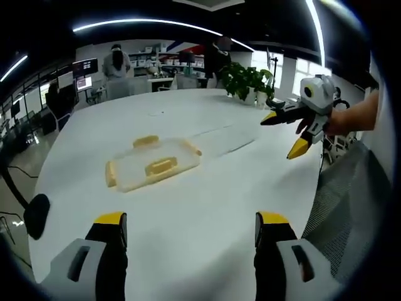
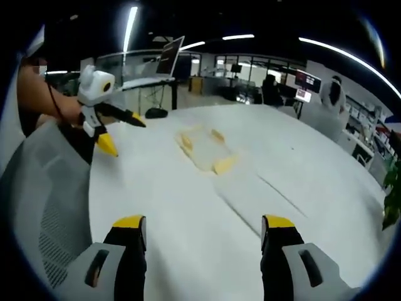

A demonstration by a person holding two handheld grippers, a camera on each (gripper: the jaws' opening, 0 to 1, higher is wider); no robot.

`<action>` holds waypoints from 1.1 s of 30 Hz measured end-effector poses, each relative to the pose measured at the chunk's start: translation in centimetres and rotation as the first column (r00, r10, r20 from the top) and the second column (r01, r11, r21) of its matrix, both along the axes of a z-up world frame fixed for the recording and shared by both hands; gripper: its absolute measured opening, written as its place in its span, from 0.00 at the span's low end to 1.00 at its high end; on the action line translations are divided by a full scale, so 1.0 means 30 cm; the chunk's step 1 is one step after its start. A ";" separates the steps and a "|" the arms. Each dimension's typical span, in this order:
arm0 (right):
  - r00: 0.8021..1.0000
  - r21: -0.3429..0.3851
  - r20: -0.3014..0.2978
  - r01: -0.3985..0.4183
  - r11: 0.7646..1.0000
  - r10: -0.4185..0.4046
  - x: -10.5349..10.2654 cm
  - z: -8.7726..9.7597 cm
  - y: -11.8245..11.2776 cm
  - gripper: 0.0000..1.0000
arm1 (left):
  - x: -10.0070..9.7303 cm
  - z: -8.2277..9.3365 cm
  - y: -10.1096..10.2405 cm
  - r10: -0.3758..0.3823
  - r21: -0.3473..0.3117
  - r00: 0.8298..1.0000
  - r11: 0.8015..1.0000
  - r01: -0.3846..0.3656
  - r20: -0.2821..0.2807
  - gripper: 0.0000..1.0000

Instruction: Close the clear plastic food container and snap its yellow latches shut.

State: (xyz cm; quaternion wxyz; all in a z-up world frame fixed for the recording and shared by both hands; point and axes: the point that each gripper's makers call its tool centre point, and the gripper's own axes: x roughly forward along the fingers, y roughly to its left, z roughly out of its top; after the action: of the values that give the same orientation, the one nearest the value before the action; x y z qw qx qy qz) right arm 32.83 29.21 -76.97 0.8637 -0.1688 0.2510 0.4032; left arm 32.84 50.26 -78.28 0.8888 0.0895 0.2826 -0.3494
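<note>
Container of clear plastic with yellow latches lies flat on the white table, well ahead of both grippers and touched by neither. The left gripper hangs above the tabletop with jaws spread wide and nothing between them; the container sits beyond its left finger. The right gripper, likewise parted and empty, has the container ahead between its fingers. A potted plant stands farther off.

Clear container on table, grippers apart
</note>
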 end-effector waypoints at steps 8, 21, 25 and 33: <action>0.999 -0.013 0.007 -0.037 0.999 0.037 0.037 0.002 0.023 0.72 | 0.032 -0.004 -0.003 -0.013 0.011 1.000 1.000 0.013 0.001 0.84; 0.997 -0.030 0.023 -0.075 0.997 0.076 0.126 0.009 0.047 0.67 | 0.083 -0.015 0.006 -0.026 0.036 1.000 0.999 0.027 -0.004 0.83; 0.996 -0.027 0.021 -0.088 0.996 0.088 0.148 0.008 0.065 0.67 | 0.107 -0.016 0.013 -0.033 0.048 0.999 0.998 0.033 -0.002 0.82; 0.991 -0.043 0.026 -0.127 0.991 0.129 0.196 0.013 0.103 0.64 | 0.155 -0.008 0.029 -0.049 0.075 0.999 0.996 0.048 0.010 0.81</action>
State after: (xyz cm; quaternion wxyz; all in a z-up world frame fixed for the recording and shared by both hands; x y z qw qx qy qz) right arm 38.70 32.31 -76.57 0.8360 -0.2080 0.2352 0.4501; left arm 37.50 51.14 -78.53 0.8777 0.1315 0.2881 -0.3595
